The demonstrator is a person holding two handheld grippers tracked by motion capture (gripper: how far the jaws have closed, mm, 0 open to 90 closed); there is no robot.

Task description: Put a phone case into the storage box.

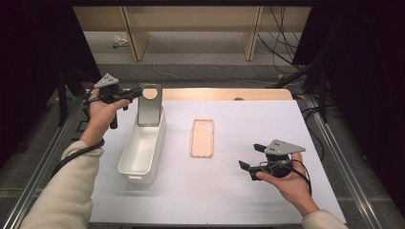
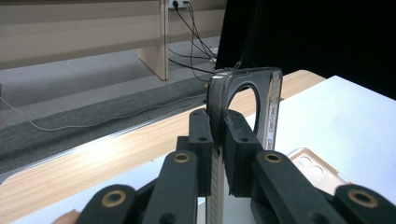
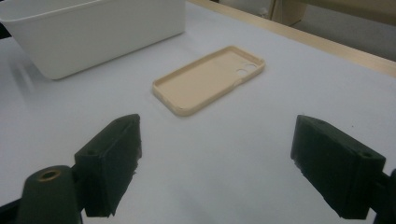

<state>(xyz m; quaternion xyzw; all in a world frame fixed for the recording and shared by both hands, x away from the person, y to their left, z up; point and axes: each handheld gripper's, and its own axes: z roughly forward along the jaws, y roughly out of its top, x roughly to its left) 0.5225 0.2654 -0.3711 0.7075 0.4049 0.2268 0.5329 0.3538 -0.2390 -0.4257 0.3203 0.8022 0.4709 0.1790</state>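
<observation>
My left gripper (image 1: 136,93) is shut on the edge of a dark grey phone case (image 1: 149,105), held upright over the far end of a white bin (image 1: 142,149). In the left gripper view the case (image 2: 243,105) stands on edge between the pads (image 2: 201,135), its round cutout at the top. A beige phone case (image 1: 202,137) lies open side up in the middle of the white table. My right gripper (image 1: 249,156) rests low at the right with its jaws wide apart and nothing between them. Ahead of the right gripper (image 3: 215,163) lies the beige case (image 3: 210,79).
The white mat (image 1: 229,191) covers the table, with a wooden strip (image 1: 224,93) along its far edge. Metal rails (image 1: 334,148) run down both sides. Cables (image 1: 282,47) trail on the floor beyond. The white bin (image 3: 93,28) sits left of the beige case.
</observation>
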